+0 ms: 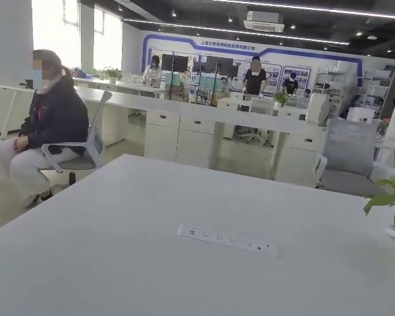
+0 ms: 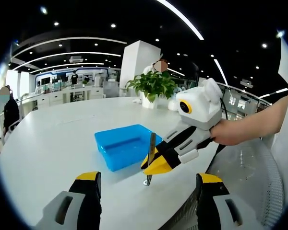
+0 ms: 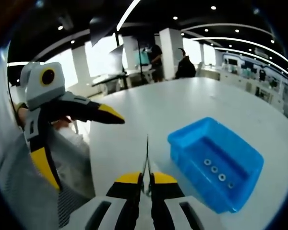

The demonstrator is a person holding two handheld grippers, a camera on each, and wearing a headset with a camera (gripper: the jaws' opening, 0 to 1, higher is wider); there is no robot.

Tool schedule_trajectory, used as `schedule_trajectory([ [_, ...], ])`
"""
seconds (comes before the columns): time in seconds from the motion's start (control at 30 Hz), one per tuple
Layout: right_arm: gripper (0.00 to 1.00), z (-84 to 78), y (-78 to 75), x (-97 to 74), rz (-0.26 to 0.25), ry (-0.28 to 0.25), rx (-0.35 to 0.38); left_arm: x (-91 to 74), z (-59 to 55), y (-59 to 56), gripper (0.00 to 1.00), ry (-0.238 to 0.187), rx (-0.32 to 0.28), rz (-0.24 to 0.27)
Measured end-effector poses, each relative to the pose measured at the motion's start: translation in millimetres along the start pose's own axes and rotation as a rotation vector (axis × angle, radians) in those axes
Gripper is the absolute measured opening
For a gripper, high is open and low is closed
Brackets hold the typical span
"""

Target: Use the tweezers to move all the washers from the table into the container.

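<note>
Glossy blue plastic container [image 2: 124, 160], metal tweezers [image 2: 151, 143]

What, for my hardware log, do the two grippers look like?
The right gripper has a white rounded body and black jaws tapering to yellow tips. The left gripper matches: grey slotted jaw bases, black ends, yellow tips.

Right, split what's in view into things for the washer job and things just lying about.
For the job: tweezers, held in the right gripper; blue container; washers inside it; left gripper, jaws open.
Lying about: potted plant; socket strip in the tabletop.
</note>
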State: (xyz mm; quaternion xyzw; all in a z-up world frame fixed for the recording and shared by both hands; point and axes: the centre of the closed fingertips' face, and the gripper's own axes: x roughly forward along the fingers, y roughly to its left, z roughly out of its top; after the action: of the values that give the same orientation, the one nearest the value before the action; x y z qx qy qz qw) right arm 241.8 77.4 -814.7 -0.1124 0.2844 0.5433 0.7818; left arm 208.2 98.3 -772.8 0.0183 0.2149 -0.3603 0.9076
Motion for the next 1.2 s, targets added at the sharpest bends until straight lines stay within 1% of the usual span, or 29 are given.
schedule_trajectory([
  [0.1, 0.05, 3.6, -3.6, -1.7, -0.008, -0.026, 0.022, 0.1, -0.1, 0.5, 0.83, 0.000, -0.002, 0.002],
  [0.13, 0.05, 3.6, -3.3, -1.2, -0.004, -0.026, 0.027, 0.2, 0.0, 0.7, 0.83, -0.001, -0.003, 0.003],
  [0.2, 0.05, 1.2, -2.4, 0.8, -0.003, -0.014, 0.014, 0.2, 0.1, 1.0, 0.83, -0.002, -0.004, 0.004],
  [0.27, 0.05, -2.2, 3.3, 3.6, 0.020, 0.001, 0.009, 0.3, 0.2, 0.8, 0.82, -0.003, -0.005, 0.003],
  [0.3, 0.05, 0.1, 4.5, 3.9, 0.025, -0.018, 0.004, 0.3, 0.1, 0.8, 0.82, -0.002, -0.004, 0.004],
  [0.33, 0.05, -1.0, 5.3, 3.7, 0.024, -0.013, 0.003, 0.3, -0.1, 0.8, 0.82, -0.001, -0.003, 0.004],
  [0.43, 0.04, -2.0, 7.9, 3.2, 0.022, 0.005, -0.078, 0.1, 0.3, 0.9, 0.82, -0.004, -0.004, 0.005],
  [0.5, 0.04, -2.4, 9.7, 2.5, 0.026, 0.012, -0.110, 0.1, 0.1, 1.0, 0.82, -0.003, -0.004, 0.006],
  [0.53, 0.03, -3.8, 9.7, 1.1, 0.019, 0.024, -0.122, 0.2, 0.0, 0.8, 0.82, -0.002, -0.003, 0.005],
  [0.57, 0.03, -5.0, 7.3, 0.3, 0.014, 0.034, -0.124, 0.3, 0.2, 0.6, 0.82, -0.003, -0.002, 0.004],
  [0.7, 0.03, -4.4, 5.3, 0.4, 0.016, 0.036, -0.111, 0.4, 0.2, 0.6, 0.82, -0.004, -0.004, 0.004],
  [0.77, 0.03, -2.6, 3.4, -0.2, 0.009, 0.038, -0.100, 0.5, 0.4, 0.5, 0.82, -0.005, -0.003, 0.003],
  [0.83, 0.03, 11.3, 5.0, -2.8, 0.015, -0.012, -0.070, 0.4, 0.3, 0.9, 0.82, -0.004, -0.004, 0.005],
  [0.87, 0.03, 19.3, 4.7, -5.2, 0.016, -0.032, -0.068, 0.4, 0.6, 1.1, 0.82, -0.006, -0.005, 0.006],
  [0.93, 0.03, 30.6, 0.4, -9.1, 0.004, -0.049, -0.078, 0.4, 1.0, 1.1, 0.82, -0.008, -0.007, 0.005],
  [1.07, 0.03, 51.9, -9.1, -14.7, -0.004, -0.085, -0.081, 0.3, 0.8, 1.0, 0.82, -0.006, -0.003, 0.005],
  [1.2, 0.03, 67.3, -19.4, -17.4, -0.018, -0.107, -0.089, -0.2, 1.3, 1.5, 0.82, -0.008, -0.007, 0.008],
])
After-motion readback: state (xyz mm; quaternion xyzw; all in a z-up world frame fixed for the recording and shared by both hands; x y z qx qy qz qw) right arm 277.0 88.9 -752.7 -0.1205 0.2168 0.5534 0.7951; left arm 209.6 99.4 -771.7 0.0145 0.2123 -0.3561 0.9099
